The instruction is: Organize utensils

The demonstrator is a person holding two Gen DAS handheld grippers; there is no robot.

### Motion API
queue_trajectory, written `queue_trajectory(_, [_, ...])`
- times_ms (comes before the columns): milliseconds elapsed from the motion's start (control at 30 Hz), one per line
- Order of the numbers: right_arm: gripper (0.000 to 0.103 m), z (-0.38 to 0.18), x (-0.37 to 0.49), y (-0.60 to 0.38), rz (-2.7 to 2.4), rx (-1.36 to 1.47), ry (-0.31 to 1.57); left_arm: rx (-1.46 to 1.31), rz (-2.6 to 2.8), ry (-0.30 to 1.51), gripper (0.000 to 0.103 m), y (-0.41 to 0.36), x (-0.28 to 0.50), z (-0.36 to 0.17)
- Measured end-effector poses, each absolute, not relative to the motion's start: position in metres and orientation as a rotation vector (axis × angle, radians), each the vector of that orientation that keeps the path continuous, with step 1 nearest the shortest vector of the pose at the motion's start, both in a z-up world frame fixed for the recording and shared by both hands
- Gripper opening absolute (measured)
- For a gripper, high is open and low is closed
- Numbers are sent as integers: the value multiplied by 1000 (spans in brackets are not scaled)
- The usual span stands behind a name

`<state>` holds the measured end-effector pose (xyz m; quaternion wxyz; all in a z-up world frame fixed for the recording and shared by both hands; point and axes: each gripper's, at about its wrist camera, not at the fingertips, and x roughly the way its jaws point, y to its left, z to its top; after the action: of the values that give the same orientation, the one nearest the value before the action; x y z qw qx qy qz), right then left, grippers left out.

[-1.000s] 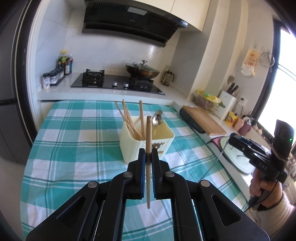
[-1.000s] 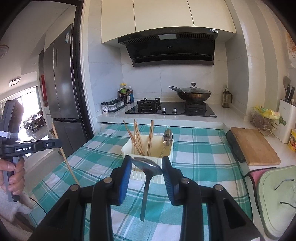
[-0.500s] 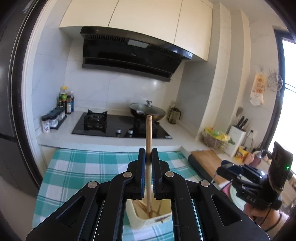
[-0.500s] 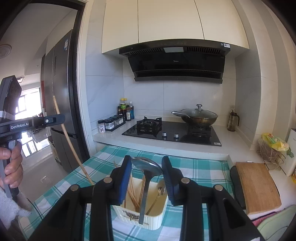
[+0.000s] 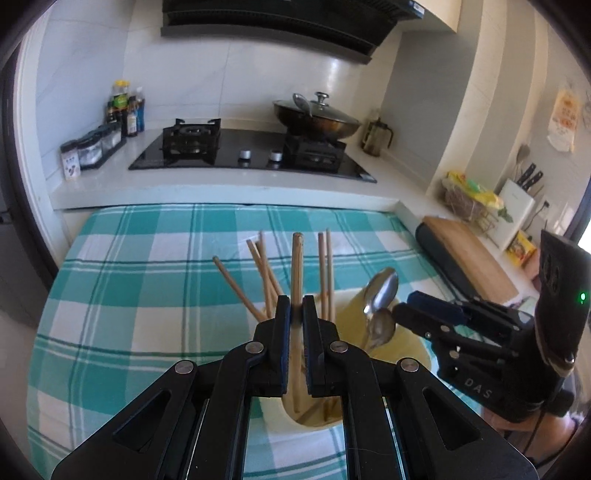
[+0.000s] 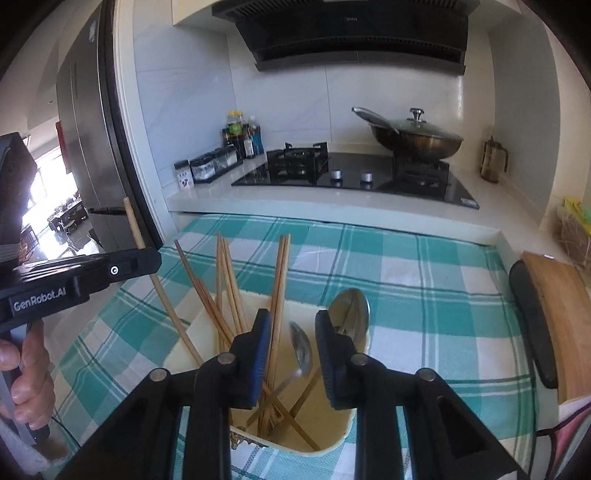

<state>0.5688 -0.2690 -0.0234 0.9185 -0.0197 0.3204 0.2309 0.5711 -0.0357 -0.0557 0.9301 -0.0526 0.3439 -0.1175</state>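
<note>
I am in a home kitchen: a gas hob with a lidded wok under a black range hood, condiment bottles, a knife block, a tall fridge.

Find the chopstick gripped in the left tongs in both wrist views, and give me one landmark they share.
Left wrist view: the chopstick stands upright at centre, clamped in the left tongs above the cream holder.
Right wrist view: the chopstick slants down the left side, its lower end reaching the holder's left edge.
Shared landmark: the lidded wok on the stove, at the back in both.
</note>
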Motion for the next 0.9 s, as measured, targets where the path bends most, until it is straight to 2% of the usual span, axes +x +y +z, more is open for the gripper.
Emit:
queue_trajectory(33, [25, -29, 572, -268, 470, -35, 670, -85, -231, 701, 8, -38, 570, -57])
queue_trajectory(67, [25, -33, 575, -267, 458, -28, 676, -66, -226, 699, 18, -39, 567, -58])
queue_trajectory(100, [25, -34, 577, -268, 449, -14, 671, -50, -220, 697, 36, -40, 564, -57])
queue_trajectory(133, [25, -31, 578, -271, 437, 3, 658, -38, -213, 686, 46, -39, 558, -54])
queue_trajectory(167, [26, -24, 574, -275, 421, 21, 636, -28, -200, 661, 65, -37, 550, -49])
queue_trajectory(200, [32, -15, 569, -280, 409, 37, 609, -16, -182, 627, 78, -35, 540, -43])
queue_trajectory(233, [37, -4, 563, -285, 396, 49, 575, -5, -167, 590, 83, -32, 530, -37])
queue_trajectory(267, [51, 9, 554, -291, 379, 56, 531, 10, -151, 558, 91, -30, 519, -31])
queue_trajectory(300, [61, 21, 542, -296, 362, 57, 485, 31, -126, 532, 99, -29, 507, -25])
queue_trajectory(333, [64, 33, 529, -301, 346, 54, 443, 56, -94, 509, 103, -30, 495, -21])
queue_trajectory(433, [73, 59, 487, -308, 304, 14, 374, 129, -23, 474, 103, -36, 459, -16])
queue_trajectory(467, [83, 64, 473, -308, 294, 4, 369, 139, -10, 464, 103, -38, 445, -17])
queue_trajectory(500, [88, 66, 460, -309, 290, 3, 363, 138, 8, 456, 103, -39, 433, -18])
queue_trajectory(700, [89, 46, 379, -302, 282, -21, 398, 62, 42, 488, 103, -39, 364, -29])
queue_trajectory(900, [90, 24, 315, -299, 257, -28, 457, 110, 36, 539, 103, -44, 320, -30])
